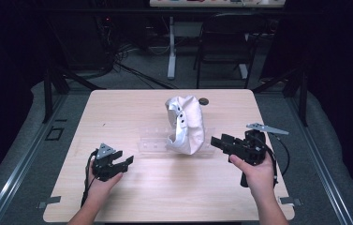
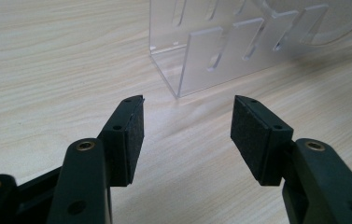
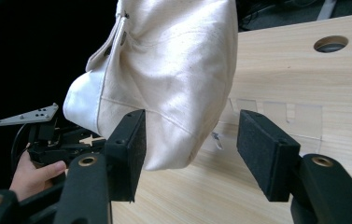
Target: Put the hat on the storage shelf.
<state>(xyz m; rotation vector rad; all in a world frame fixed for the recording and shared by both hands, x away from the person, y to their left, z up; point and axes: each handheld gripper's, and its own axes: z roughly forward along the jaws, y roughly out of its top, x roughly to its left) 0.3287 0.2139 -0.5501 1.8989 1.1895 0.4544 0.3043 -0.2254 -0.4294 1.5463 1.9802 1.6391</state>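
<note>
Apparently an approach is in hand: the white canvas bag (image 1: 186,125) stands mid-surface on a clear acrylic rack (image 1: 153,139). Left gripper (image 1: 126,162) and right gripper (image 1: 216,141) both hover with fingers released, empty. Next, the right must close on the bag's lower fabric.

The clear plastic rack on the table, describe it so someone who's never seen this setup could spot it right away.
Start at the light wooden table and find the white fabric bag near its middle. The clear plastic rack lies low under and beside that bag, reaching toward the left gripper. It is see-through with slots cut in its walls, whereas the bag is opaque cloth and the grippers are black.
</note>
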